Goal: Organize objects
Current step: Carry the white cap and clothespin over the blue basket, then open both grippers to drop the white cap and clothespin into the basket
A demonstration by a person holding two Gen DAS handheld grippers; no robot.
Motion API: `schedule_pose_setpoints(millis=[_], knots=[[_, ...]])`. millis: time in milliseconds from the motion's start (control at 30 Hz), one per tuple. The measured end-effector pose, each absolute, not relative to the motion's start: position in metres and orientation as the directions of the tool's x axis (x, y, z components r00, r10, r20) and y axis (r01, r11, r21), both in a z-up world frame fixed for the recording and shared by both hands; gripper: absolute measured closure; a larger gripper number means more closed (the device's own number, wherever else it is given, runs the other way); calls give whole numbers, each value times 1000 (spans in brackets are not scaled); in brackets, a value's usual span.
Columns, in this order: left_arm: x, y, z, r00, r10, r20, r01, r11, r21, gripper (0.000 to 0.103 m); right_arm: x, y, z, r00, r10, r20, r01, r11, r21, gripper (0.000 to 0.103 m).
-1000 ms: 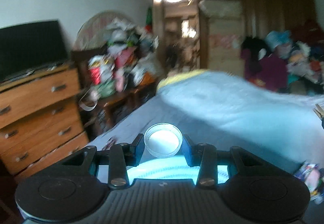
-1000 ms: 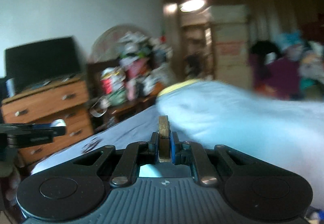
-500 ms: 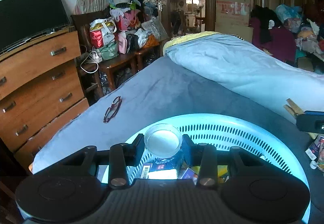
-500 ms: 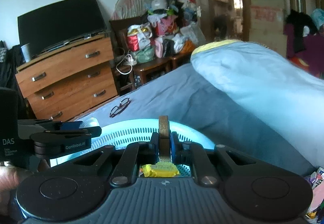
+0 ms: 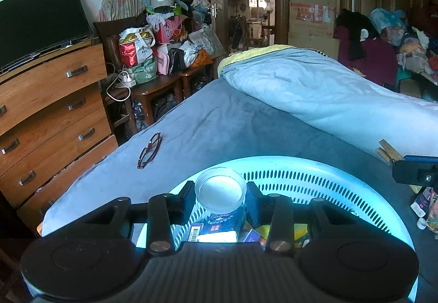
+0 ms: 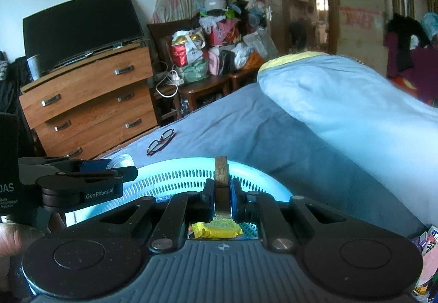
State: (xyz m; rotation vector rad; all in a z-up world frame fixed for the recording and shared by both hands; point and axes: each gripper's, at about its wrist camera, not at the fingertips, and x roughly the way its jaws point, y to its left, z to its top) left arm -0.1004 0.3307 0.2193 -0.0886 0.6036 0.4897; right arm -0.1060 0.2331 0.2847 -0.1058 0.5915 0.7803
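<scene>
My left gripper (image 5: 220, 203) is shut on a clear jar with a white lid (image 5: 220, 190), held upright over the near left side of a light blue perforated basket (image 5: 314, 177). Packets and small boxes lie inside the basket under the jar. My right gripper (image 6: 222, 195) is shut on a wooden clothespin (image 6: 221, 179) that sticks up between the pads, above the basket (image 6: 175, 175) and a yellow packet (image 6: 216, 229) in it. The clothespin (image 5: 388, 151) also shows at the right edge of the left wrist view. The left gripper (image 6: 82, 182) shows at the left of the right wrist view.
The basket sits on a blue-grey bed. A pair of red-framed glasses (image 5: 150, 149) lies on the sheet beyond it. A folded light blue quilt (image 5: 314, 89) fills the right. A wooden dresser (image 5: 49, 117) with a TV stands left. Small packets (image 5: 427, 210) lie at the far right.
Both grippers have tipped downward and sunk, so the basket and the glasses have come into view below them. Over the last half second they have hardly moved. Both grips are unchanged.
</scene>
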Motion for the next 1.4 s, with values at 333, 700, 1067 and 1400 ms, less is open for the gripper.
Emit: schedule_pose_setpoints(millis=[333, 700, 1067, 1400], knots=[[-96, 330, 214, 709, 417, -568, -465, 883, 67, 60, -106, 233, 283, 558, 631, -539, -689, 714, 124, 89], [-98, 325, 217, 714, 453, -534, -486, 869, 87, 16, -110, 230, 282, 574, 645, -504, -688, 714, 130, 50], [-96, 306, 227, 737, 432, -520, -454, 886, 92, 14, -116, 193, 282, 618, 649, -445, -657, 736, 162, 36], [-90, 162, 237, 891, 175, -419, -169, 984, 53, 10, -161, 20, 194, 818, 418, -395, -401, 907, 127, 24]])
